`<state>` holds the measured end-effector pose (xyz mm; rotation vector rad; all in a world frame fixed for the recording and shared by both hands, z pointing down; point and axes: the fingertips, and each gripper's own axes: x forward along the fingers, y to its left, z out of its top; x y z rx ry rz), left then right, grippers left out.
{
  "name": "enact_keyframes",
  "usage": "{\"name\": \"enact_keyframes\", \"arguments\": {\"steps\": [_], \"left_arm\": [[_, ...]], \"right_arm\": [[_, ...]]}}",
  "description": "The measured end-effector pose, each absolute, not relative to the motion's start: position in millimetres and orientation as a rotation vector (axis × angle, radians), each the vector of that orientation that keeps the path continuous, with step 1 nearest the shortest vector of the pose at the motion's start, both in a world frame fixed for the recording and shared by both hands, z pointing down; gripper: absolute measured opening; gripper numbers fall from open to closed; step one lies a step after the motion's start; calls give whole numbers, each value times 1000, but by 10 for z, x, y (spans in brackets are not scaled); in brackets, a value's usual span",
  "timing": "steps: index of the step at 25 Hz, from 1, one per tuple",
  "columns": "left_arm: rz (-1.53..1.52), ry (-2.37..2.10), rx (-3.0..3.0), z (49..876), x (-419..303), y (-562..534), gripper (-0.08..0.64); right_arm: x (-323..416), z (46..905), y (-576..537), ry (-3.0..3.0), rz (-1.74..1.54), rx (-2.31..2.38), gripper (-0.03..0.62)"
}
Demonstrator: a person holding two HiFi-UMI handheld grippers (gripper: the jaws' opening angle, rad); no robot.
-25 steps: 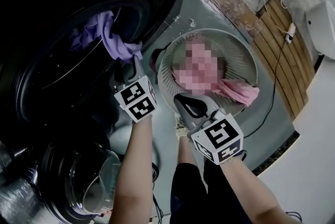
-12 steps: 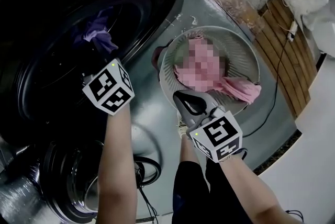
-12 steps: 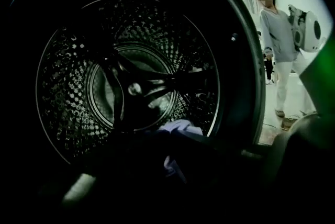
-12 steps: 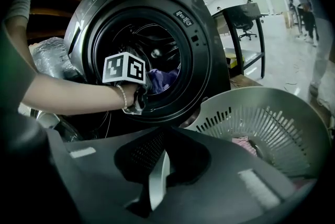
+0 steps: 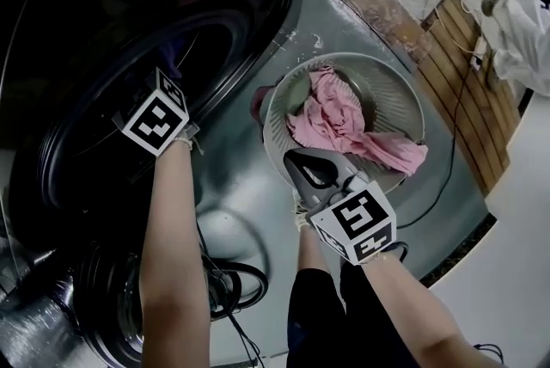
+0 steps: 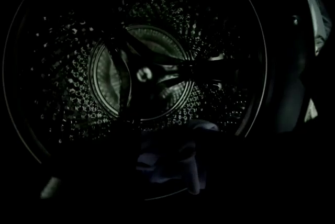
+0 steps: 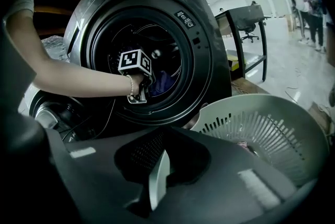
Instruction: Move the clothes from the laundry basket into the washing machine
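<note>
Left gripper (image 5: pixel 156 119) has moved into the drum (image 6: pixel 63 87); purple cloth (image 6: pixel 172 163) lies crumpled there

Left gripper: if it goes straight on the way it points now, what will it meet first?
Probably the purple garment lying low just ahead of the left gripper; passing above it, the drum's back wall. Depth is unclear in the dark.
</note>
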<state>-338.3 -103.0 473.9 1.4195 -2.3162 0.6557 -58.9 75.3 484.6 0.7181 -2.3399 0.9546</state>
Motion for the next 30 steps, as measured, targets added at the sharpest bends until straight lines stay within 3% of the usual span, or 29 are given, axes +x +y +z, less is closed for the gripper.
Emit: {"name": "enact_keyframes", "arguments": {"steps": [12,22,30], "left_arm": [[563,-2083,1676,4530,-2203,-217,327],[561,-1801,1773,4693,-1202,451,325],[558,-1686,1861,4733,-777,615,325]], "right_arm": [[-75,4915,853,-2260,920,728,26],[878,5944,999,-1849,672,622,175],[1472,6389,1229,-1560,518,450,229]]}}
